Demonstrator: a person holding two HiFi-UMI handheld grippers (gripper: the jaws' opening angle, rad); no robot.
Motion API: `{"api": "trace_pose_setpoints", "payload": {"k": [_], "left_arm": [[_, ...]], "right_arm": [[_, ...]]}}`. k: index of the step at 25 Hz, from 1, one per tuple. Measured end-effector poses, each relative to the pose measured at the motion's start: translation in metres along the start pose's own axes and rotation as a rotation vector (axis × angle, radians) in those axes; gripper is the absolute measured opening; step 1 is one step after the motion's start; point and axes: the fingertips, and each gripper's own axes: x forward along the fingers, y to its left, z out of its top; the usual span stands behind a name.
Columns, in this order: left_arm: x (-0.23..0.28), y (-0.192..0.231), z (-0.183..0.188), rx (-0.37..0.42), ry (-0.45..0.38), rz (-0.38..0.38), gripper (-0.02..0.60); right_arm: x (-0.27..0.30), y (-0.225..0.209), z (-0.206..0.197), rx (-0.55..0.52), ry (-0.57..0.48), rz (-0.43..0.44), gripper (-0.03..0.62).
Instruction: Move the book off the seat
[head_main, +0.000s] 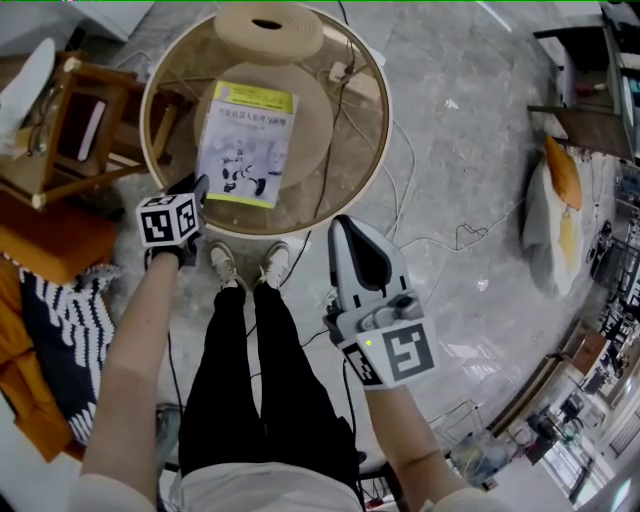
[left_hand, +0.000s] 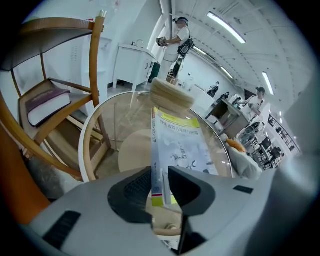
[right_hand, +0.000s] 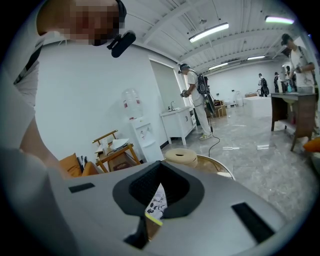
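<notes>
Book (head_main: 247, 143) on glass table (head_main: 352, 185) by wooden chair (head_main: 62, 135) sits between opening left tongs (head_main: 200, 187); right tongs (head_main: 340, 226) spread

We see a round glass table (head_main: 352, 150) at the head view's upper left. On its top lie a book (head_main: 245, 143) and, at the upper edge, a beige ring-shaped roll (head_main: 268, 30).

The head view looks steeply down on the round glass table (head_main: 348, 150). The left gripper view faces across it from its near edge, the right gripper view from farther back; all share the book (head_main: 245, 145).
</notes>
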Motion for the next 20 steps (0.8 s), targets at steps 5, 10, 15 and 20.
{"api": "trace_pose_setpoints", "payload": {"k": [5,10,15,20], "left_arm": [[-0.008,0.003,0.002,0.021,-0.013,0.005,0.107],[-0.018,0.007,0.012,0.040,-0.035,0.011,0.107],[-0.032,-0.001,0.016,0.138,-0.019,0.000,0.052],[-0.058,-0.012,0.027,0.156,-0.036,-0.035,0.017]], "right_arm": [[-0.003,-0.002,0.001,0.001,0.000,0.004,0.020],[-0.002,0.012,0.007,-0.009,-0.009,0.012,0.020],[-0.008,0.022,0.013,-0.017,-0.018,0.006,0.020],[-0.016,0.035,0.019,-0.018,-0.034,-0.005,0.020]]}}
